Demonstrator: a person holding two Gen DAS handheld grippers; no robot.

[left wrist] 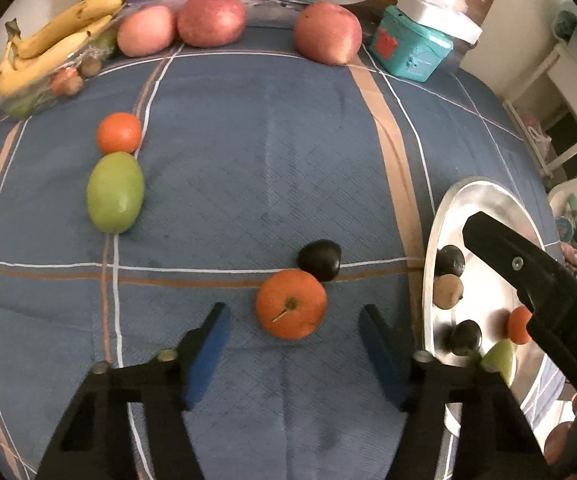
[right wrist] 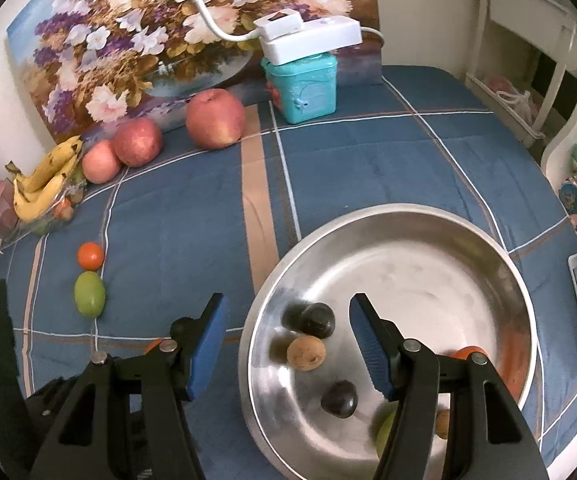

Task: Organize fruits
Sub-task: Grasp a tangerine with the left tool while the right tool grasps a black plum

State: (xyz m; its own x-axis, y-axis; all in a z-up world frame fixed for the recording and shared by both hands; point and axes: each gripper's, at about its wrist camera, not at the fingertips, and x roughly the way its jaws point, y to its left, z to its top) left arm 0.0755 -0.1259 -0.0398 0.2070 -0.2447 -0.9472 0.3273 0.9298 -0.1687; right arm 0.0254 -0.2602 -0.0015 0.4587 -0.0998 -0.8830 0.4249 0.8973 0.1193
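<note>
My left gripper (left wrist: pixel 294 336) is open and empty, low over the blue cloth, with an orange (left wrist: pixel 290 304) just ahead between its fingers and a dark plum (left wrist: pixel 320 259) touching the orange behind. A steel bowl (right wrist: pixel 408 216) holds several small fruits: two dark plums (right wrist: pixel 319 319), a brown fruit (right wrist: pixel 306 353), a green one and an orange one. My right gripper (right wrist: pixel 288 344) is open and empty above the bowl's near left rim; it shows in the left wrist view (left wrist: pixel 528 272) over the bowl (left wrist: pixel 432 240). A second orange (left wrist: pixel 119 133) and a green fruit (left wrist: pixel 115 192) lie at the left.
Three red apples (left wrist: pixel 211 21) and a banana bunch (left wrist: pixel 48 44) on a clear dish line the far edge before a flower painting (right wrist: pixel 160 40). A teal tin (right wrist: pixel 303 86) with a white lamp base (right wrist: pixel 308 38) stands at the back. A white chair (right wrist: pixel 576 128) is right of the table.
</note>
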